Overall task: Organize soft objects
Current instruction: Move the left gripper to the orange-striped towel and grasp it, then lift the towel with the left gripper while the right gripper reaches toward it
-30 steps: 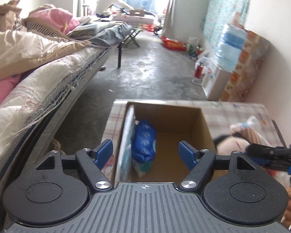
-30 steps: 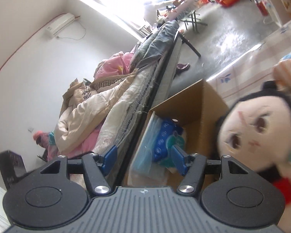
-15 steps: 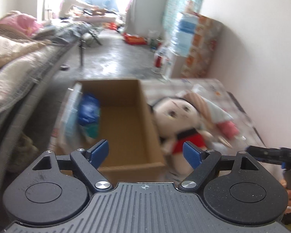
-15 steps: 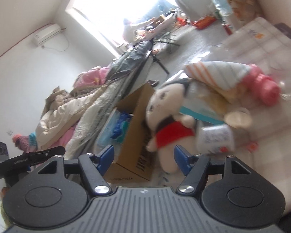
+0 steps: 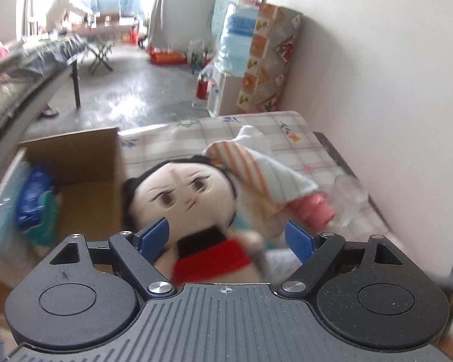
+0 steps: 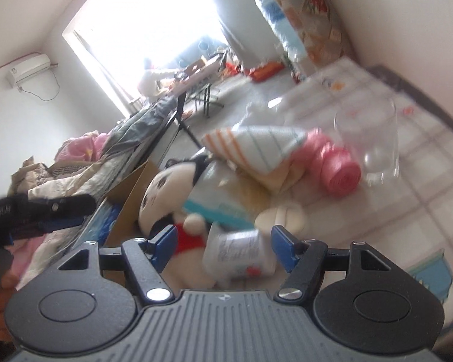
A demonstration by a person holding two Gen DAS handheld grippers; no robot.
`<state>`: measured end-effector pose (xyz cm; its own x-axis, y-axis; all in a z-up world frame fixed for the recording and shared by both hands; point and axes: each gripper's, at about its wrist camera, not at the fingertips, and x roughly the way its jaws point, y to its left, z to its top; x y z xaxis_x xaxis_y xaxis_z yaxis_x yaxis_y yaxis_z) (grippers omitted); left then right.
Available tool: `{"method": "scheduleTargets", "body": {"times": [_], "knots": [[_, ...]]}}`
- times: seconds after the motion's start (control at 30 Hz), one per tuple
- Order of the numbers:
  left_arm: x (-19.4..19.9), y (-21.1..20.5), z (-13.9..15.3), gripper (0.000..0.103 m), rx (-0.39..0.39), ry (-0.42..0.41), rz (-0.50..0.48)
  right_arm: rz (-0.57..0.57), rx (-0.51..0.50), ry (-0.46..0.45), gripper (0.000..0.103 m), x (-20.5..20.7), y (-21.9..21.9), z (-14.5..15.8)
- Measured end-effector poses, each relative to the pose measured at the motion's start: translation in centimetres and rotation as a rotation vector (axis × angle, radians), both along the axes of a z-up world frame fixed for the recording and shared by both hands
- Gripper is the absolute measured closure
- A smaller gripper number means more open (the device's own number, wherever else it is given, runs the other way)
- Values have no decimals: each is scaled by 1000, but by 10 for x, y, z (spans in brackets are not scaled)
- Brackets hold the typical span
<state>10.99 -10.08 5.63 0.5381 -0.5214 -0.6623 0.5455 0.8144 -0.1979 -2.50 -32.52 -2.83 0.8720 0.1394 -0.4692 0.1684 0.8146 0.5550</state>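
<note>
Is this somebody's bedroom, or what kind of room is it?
Probably a lived-in bedroom or dorm-like room: a bed piled with bedding, an air conditioner on the wall, and a checked table against the wall, holding a doll.

Plush doll soft matt cloth; box matt cardboard; striped towel woven; cup clear glossy

Both sets of tongs look alike: the left tongs and right tongs have matte black linkage arms, blue rectangular fingertip pads, silver screw heads, round black discs on each side, and a ribbed dark-grey housing bearing a small crosshair mark.
</note>
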Motion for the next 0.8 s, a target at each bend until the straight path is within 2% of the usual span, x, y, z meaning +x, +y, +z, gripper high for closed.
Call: {"method": "scheduleTargets", "body": {"times": [0.1, 0.2, 0.37, 0.5, 0.67, 0.73, 0.8], "knots": [[30, -29, 2, 18, -47, 54, -12, -28, -77, -34, 32, 16, 1, 5], [60, -64, -4, 18, -47, 95, -7, -27, -120, -47, 32, 33, 0, 5], [103, -113, -33, 20, 54, 150, 28, -26, -175, -56, 32, 55, -5, 3], [129, -135, -57, 28, 127, 193, 60, -27, -234, -50, 32, 64, -10, -1], [142, -143, -73, 31, 133, 223, 99, -8, -206, -44, 32, 63, -16, -11], [144, -148, -75, 35, 141, 205, 115, -5, -202, -49, 32, 61, -17, -12], [143, -148, -75, 50, 142, 186, 133, 0, -195, -55, 32, 60, -18, -12]]}}
